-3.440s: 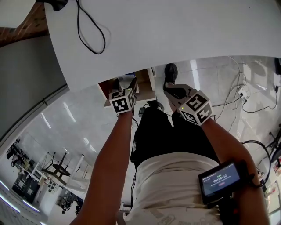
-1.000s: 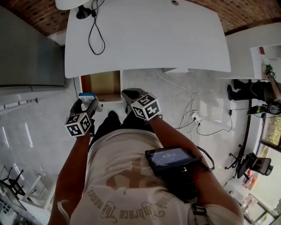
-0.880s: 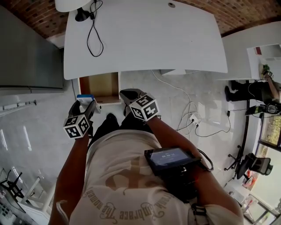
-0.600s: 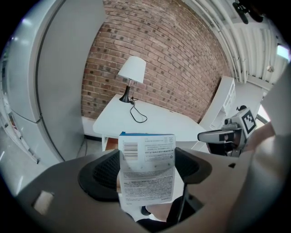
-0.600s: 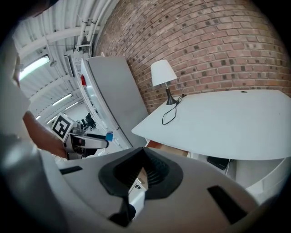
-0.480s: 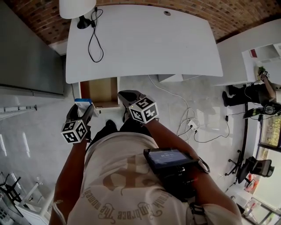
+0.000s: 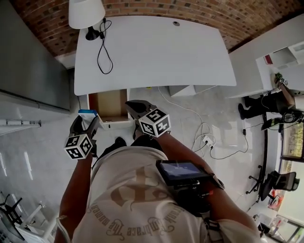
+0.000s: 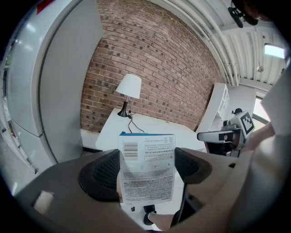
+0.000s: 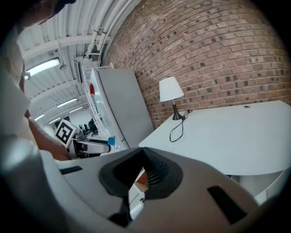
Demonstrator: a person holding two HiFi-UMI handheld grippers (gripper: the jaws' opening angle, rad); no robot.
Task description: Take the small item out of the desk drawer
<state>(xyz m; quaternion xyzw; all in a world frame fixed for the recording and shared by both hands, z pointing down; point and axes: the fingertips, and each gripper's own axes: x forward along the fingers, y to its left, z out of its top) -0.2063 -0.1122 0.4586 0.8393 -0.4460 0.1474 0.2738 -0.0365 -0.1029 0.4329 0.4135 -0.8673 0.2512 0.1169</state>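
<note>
A small white box with a blue top edge [image 7: 88,113] is clamped between the jaws of my left gripper [image 7: 86,121], held in the air left of the open drawer [image 7: 110,102] and clear of it. In the left gripper view the box [image 8: 147,169] stands upright between the pads, printed side toward the camera. The drawer's bare wooden inside shows under the white desk [image 7: 156,52]. My right gripper [image 7: 131,106] hovers over the drawer's front right corner, jaws shut on nothing; its own view shows the pads [image 9: 157,173] meeting at the tips.
A white lamp [image 7: 86,13] and its black cable [image 7: 102,50] occupy the desk's back left corner. A tall grey cabinet [image 7: 28,57] stands left of the desk. Cables and a power strip [image 7: 205,140] lie on the floor to the right. The brick wall [image 8: 150,63] is behind the desk.
Both grippers were low at the drawer 3.4 s ago. They have since lifted back from it, the left one drifting left and away with the box in its jaws.
</note>
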